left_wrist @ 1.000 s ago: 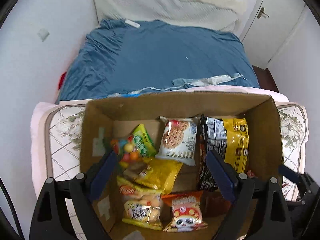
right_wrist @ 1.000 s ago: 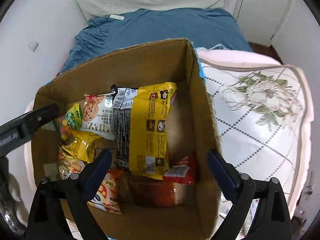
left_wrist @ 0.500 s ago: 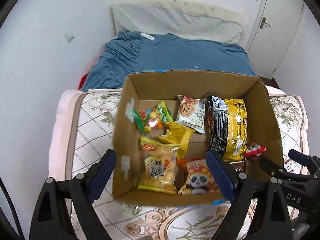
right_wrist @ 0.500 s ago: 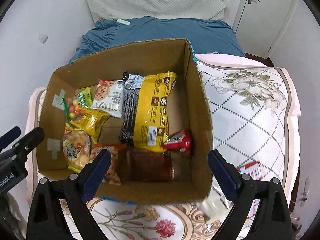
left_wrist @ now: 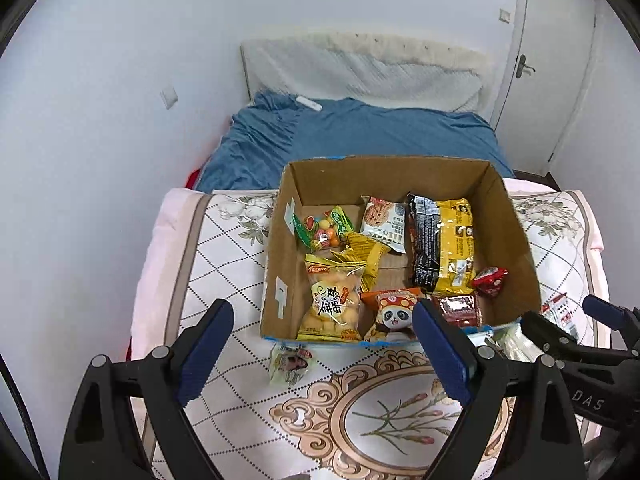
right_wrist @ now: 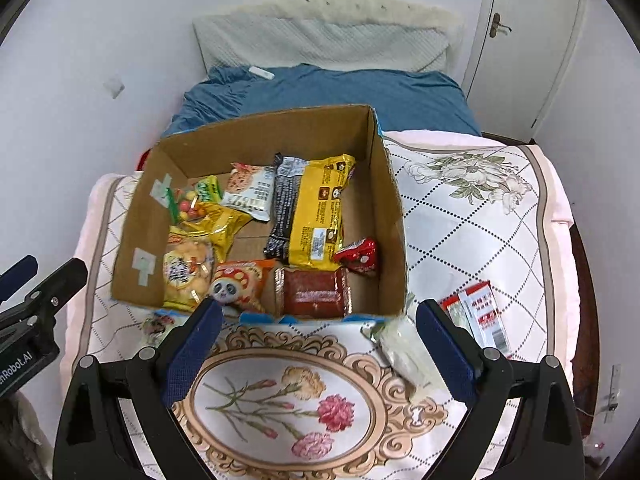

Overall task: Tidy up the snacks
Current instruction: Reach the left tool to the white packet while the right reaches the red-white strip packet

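Observation:
A cardboard box [left_wrist: 280,264] [right_wrist: 388,208] stands on a floral quilt and holds several snack packs, among them a yellow and black bag [left_wrist: 444,248] [right_wrist: 312,208], a panda pack [left_wrist: 394,314] and a small red pack [right_wrist: 358,256]. My left gripper [left_wrist: 324,350] is open and empty, in front of the box. My right gripper [right_wrist: 318,346] is open and empty, also in front of the box. Outside the box lie a small pale pack [left_wrist: 289,364], a white pack [right_wrist: 404,350] and a red and white pack [right_wrist: 478,312].
The quilt [right_wrist: 460,220] covers a low surface in front of a bed with a blue sheet [left_wrist: 360,136]. White walls stand at the left, and a door [right_wrist: 516,40] at the back right. The right gripper's body shows at the lower right of the left wrist view [left_wrist: 580,360].
Both grippers have pulled back and up from over the box. The box now lies farther ahead, and the quilt and the loose packs in front of it have come into view.

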Demonstrator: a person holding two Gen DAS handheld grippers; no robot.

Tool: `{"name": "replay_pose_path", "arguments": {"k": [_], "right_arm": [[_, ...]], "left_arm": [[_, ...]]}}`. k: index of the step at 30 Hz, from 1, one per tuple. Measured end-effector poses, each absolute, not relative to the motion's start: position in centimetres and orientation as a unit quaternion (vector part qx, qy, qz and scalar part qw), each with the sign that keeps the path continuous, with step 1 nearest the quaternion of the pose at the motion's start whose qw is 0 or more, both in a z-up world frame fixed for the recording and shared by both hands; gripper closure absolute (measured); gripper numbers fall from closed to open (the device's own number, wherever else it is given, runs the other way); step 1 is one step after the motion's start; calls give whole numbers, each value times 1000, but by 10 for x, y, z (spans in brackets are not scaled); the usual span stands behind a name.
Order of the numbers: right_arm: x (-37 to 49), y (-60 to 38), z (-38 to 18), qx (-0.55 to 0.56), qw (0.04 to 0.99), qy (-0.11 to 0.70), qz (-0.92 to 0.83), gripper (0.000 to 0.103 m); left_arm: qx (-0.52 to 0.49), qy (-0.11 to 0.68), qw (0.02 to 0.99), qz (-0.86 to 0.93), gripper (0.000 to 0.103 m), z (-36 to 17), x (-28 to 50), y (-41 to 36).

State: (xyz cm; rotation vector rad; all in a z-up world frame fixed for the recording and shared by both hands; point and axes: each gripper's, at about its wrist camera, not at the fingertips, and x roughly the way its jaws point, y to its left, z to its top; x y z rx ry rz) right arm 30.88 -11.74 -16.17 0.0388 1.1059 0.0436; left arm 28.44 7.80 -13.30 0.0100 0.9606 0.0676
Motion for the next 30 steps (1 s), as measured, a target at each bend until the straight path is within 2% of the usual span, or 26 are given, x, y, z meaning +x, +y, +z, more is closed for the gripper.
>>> {"name": "replay_pose_path", "arguments": {"k": [8,17,23,27,28,30], "right_arm": [[257,-148,-164,83,836,540,44,4],[191,-279,-240,175,771,610,-48,3],[197,-333,-258,145,771,616,-69,4],[222,-347,-256,102,785,608,-59,4],[229,-348,-257,90,788,606,-55,6],[242,-351,-258,72,791,606,-47,23]], "left_arm": [[12,474,880,27,12,-131,236,50],[-32,579,814,-26,12,-212,220,-22],[-91,628,770,-67,12,-255,260,-85],[-192,632,742,-116,12,-279,287,-115],[-220,638,728,-118,12,-285,294,-123],[-249,644,714,-116,12,-293,303,-133]]}}
